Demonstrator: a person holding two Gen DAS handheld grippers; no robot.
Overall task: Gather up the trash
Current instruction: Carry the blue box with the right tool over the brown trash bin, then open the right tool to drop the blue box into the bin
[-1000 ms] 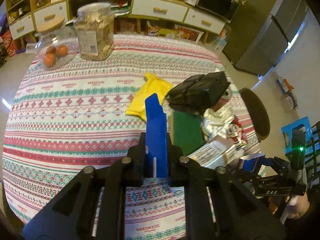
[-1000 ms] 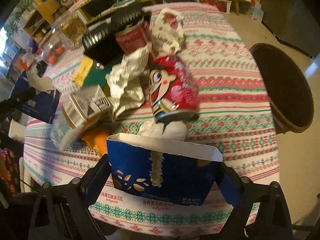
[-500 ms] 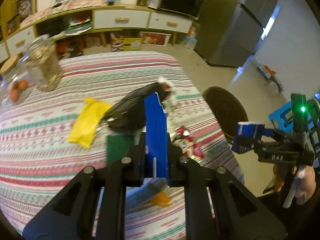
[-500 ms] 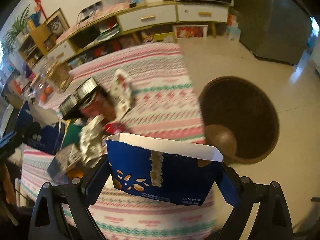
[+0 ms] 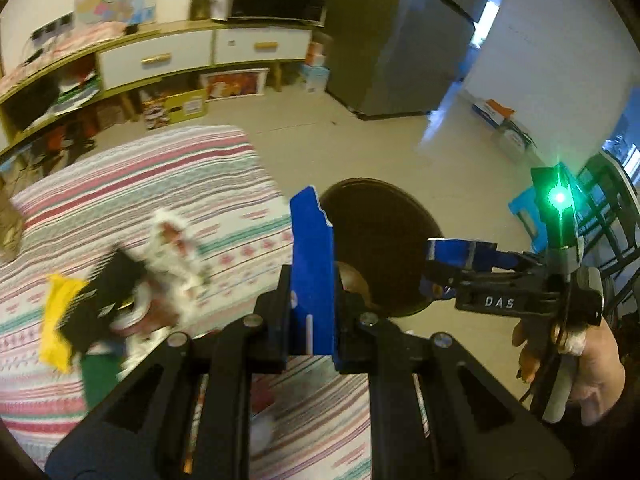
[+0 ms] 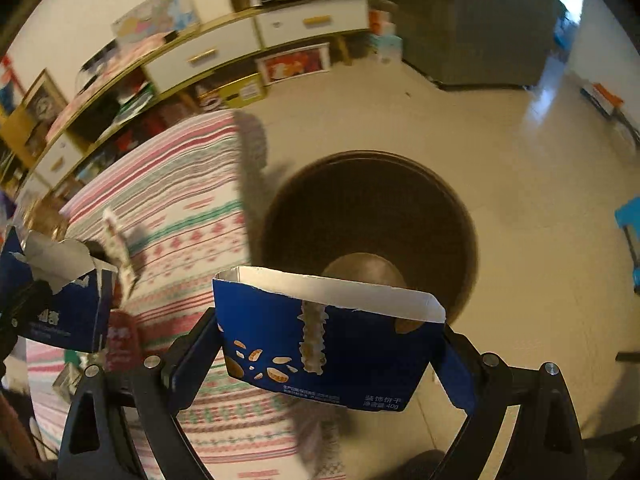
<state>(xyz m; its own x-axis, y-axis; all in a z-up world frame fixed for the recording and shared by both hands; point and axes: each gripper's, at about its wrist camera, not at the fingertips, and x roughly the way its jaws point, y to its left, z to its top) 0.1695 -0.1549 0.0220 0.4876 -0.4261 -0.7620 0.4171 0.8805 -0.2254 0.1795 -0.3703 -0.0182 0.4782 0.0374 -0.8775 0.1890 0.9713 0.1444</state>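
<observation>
Two blue cardboard pieces are held clear of the bench [image 5: 168, 184], one per tool. At far left on the striped cloth lie a yellow wrapper [image 5: 58, 320], a black tray [image 5: 104, 300] and crumpled white paper [image 5: 172, 248], all blurred. The left tool [image 5: 314, 312] is closed tight on a flattened blue carton [image 5: 312, 264], held edge-on. Right of the bench, the dark round bin [image 6: 368, 220] stands on the floor, its contents unclear. The right tool [image 6: 328, 344] grips an open blue biscuit box [image 6: 320, 340] across its width, over the bin's near rim.
</observation>
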